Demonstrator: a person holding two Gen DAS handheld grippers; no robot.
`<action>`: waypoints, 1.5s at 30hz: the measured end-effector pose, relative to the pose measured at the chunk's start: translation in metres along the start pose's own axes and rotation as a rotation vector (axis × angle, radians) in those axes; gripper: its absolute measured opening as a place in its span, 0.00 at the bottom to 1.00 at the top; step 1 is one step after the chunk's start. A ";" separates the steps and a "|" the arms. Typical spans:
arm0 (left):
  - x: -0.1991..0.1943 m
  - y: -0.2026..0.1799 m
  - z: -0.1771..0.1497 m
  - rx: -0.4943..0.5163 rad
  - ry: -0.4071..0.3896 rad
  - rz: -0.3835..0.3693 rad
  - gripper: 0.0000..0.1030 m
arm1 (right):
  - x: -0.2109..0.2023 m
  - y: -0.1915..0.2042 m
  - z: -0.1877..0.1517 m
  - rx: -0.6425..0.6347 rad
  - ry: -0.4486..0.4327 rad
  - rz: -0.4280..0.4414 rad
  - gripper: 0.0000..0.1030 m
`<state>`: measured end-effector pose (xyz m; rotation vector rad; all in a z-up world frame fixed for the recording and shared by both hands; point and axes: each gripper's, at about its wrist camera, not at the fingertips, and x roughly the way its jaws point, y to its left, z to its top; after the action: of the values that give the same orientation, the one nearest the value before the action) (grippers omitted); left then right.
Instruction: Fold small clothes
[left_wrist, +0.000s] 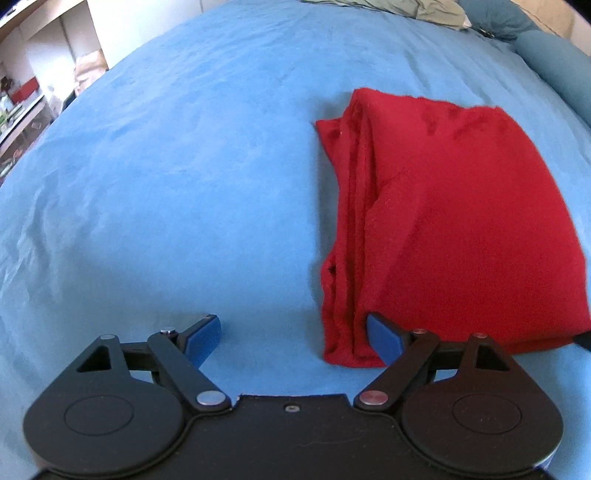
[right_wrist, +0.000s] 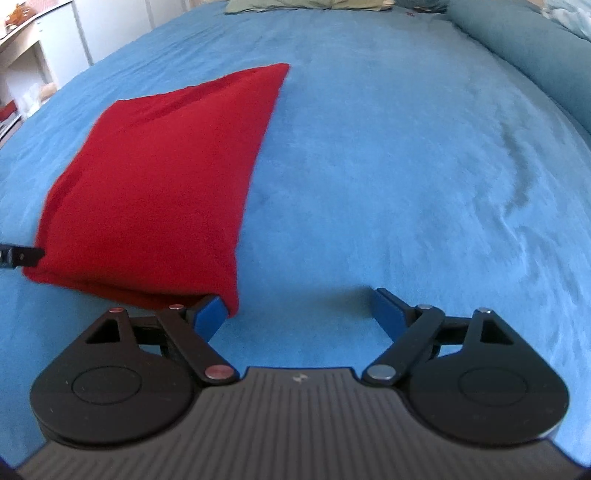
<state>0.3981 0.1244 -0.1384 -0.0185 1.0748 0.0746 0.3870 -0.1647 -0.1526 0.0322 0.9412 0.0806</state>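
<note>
A red garment (left_wrist: 443, 221) lies folded into a rough rectangle on the blue bedspread (left_wrist: 184, 166). My left gripper (left_wrist: 295, 336) is open and empty just before the garment's near left corner; its right finger's blue pad (left_wrist: 384, 341) overlaps the cloth's edge. In the right wrist view the same garment (right_wrist: 159, 177) lies to the left. My right gripper (right_wrist: 299, 314) is open and empty at the garment's near right corner, its left pad (right_wrist: 210, 317) at the cloth's edge. The other gripper's tip (right_wrist: 20, 256) shows at the far left.
The blue bedspread (right_wrist: 406, 166) stretches wide on both sides of the garment. A teal bolster (right_wrist: 535, 55) lies along the right side. Pale green bedding (left_wrist: 406, 9) sits at the far end. Shelves and furniture (left_wrist: 33, 92) stand past the bed's left edge.
</note>
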 end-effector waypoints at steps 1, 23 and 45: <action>-0.008 0.000 0.002 -0.011 -0.002 -0.005 0.86 | -0.006 -0.001 0.003 -0.015 -0.004 0.012 0.97; 0.041 -0.006 0.094 -0.070 0.064 -0.297 0.82 | 0.051 -0.018 0.114 0.247 0.166 0.318 1.00; 0.020 -0.028 0.105 0.006 -0.008 -0.332 0.19 | 0.059 0.004 0.123 0.260 0.112 0.378 0.38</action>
<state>0.5014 0.1032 -0.1070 -0.1903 1.0512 -0.2272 0.5207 -0.1546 -0.1278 0.4509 1.0442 0.3114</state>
